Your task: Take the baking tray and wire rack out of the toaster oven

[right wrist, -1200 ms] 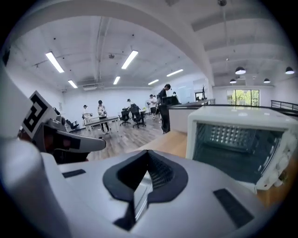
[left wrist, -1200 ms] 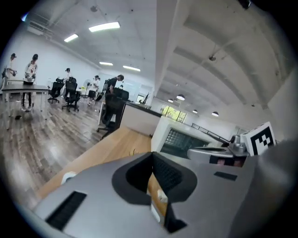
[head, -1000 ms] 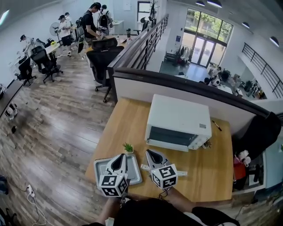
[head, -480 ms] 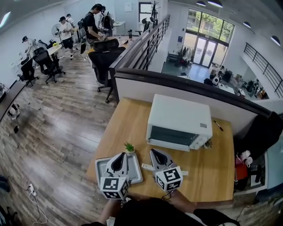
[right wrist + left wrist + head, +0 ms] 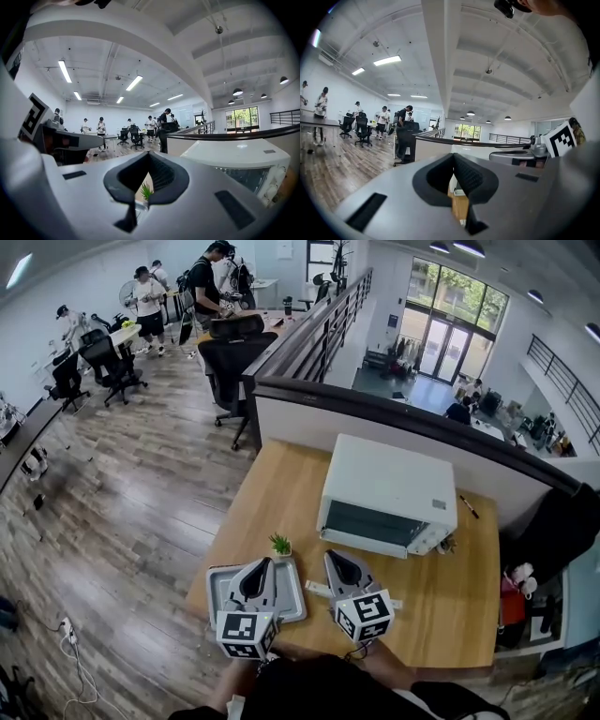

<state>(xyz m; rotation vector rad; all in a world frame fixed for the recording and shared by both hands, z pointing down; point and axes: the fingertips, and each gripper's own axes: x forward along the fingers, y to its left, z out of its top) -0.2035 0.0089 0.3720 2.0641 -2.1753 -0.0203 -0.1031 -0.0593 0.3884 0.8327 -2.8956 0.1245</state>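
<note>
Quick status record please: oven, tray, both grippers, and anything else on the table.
oven: white, at the table's far right, door looks shut
tray: gray, flat on the table, near left corner
left gripper: shut, empty, over the tray
right gripper: shut, empty, in front of the oven, beside the left one
plant: small pot at the tray's far edge

An open office has a wood-plank floor [image 5: 141, 512], black chairs [image 5: 227, 354], tall windows [image 5: 450, 307] and ceiling strip lights [image 5: 133, 83].
</note>
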